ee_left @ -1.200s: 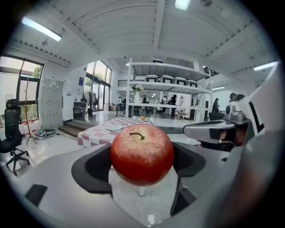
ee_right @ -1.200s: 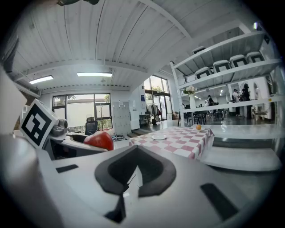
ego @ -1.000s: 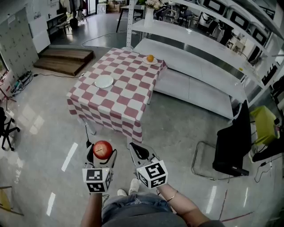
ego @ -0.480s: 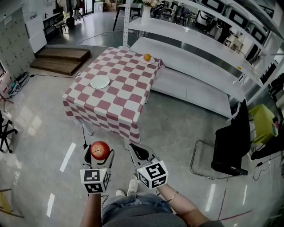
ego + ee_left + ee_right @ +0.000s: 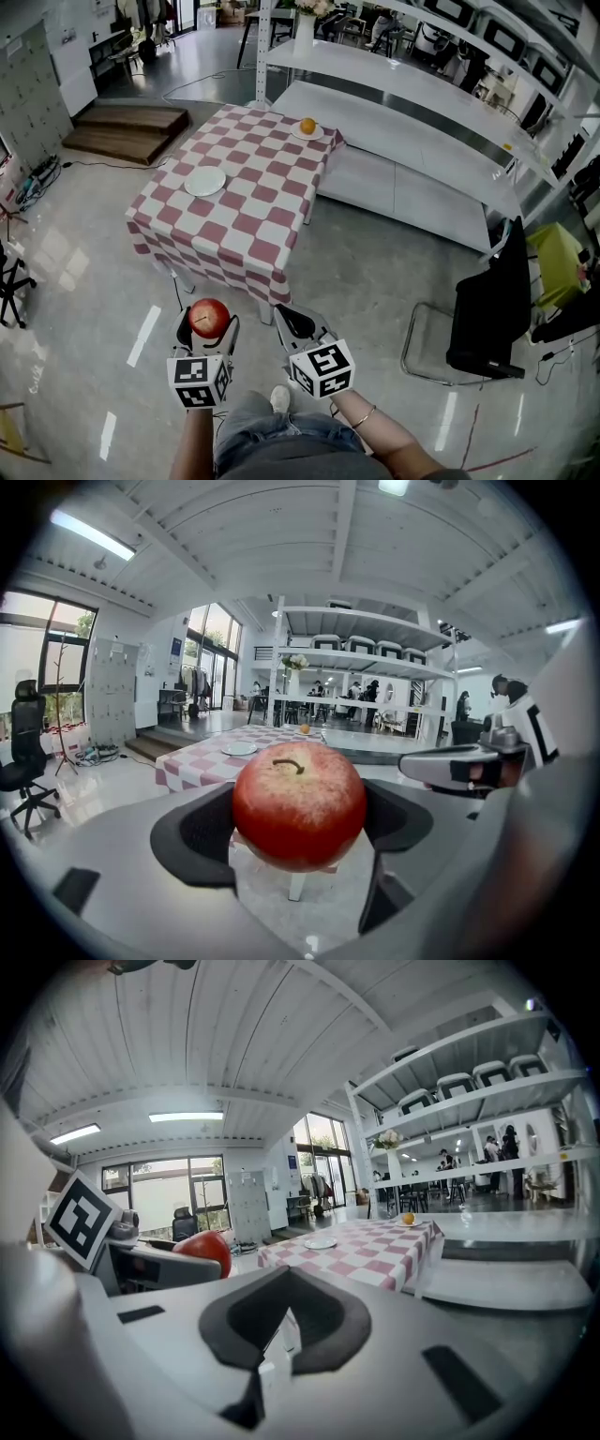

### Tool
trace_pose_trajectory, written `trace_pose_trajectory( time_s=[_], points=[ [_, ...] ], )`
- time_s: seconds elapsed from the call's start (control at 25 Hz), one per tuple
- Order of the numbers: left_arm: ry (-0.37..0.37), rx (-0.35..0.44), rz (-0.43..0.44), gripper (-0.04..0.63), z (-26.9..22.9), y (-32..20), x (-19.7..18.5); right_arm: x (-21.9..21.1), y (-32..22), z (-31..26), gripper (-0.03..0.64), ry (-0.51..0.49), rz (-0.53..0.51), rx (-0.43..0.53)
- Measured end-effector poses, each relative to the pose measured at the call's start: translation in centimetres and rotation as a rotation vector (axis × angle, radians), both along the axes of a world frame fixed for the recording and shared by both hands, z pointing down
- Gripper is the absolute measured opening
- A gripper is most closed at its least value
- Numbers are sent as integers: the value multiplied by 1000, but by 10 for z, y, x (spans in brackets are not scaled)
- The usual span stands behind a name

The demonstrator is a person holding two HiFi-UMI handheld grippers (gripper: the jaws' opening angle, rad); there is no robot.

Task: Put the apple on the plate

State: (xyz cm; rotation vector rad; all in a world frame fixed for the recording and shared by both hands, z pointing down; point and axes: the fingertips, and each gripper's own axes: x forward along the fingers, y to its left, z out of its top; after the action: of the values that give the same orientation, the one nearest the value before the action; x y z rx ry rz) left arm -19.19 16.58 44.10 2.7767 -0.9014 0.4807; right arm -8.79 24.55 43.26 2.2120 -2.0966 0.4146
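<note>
The left tongs [image 5: 208, 324] clamp the apple [image 5: 210, 316] between both jaws; the right tongs [image 5: 298, 324] are closed and empty. The bench [image 5: 246, 230] has drawn nearer ahead of them, but its plate [image 5: 205, 181] remains well beyond reach, so carrying continues.

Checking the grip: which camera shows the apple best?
The left gripper view: the apple is large, centred, clamped in the jaws of the left gripper. The head view shows it small from above; the right gripper view, only part of it.
</note>
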Motion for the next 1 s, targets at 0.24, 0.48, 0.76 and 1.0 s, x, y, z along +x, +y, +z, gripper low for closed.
trace_pose_trajectory(
  time_s=[0.24, 0.48, 0.76, 1.0],
  points=[
    [-13, 4, -14, 410, -2, -10, 10, 9, -5, 1, 11, -8, -12, -5],
    [-26, -6, -19, 410, 5, -28, 23, 24, -20, 10, 11, -16, -15, -22],
    [-30, -15, -25, 410, 8, -69, 49, 49, -54, 11, 11, -7, -19, -39],
    [-28, -24, -12, 410, 9, -104, 76, 72, -90, 17, 11, -10, -23, -55]
  ],
)
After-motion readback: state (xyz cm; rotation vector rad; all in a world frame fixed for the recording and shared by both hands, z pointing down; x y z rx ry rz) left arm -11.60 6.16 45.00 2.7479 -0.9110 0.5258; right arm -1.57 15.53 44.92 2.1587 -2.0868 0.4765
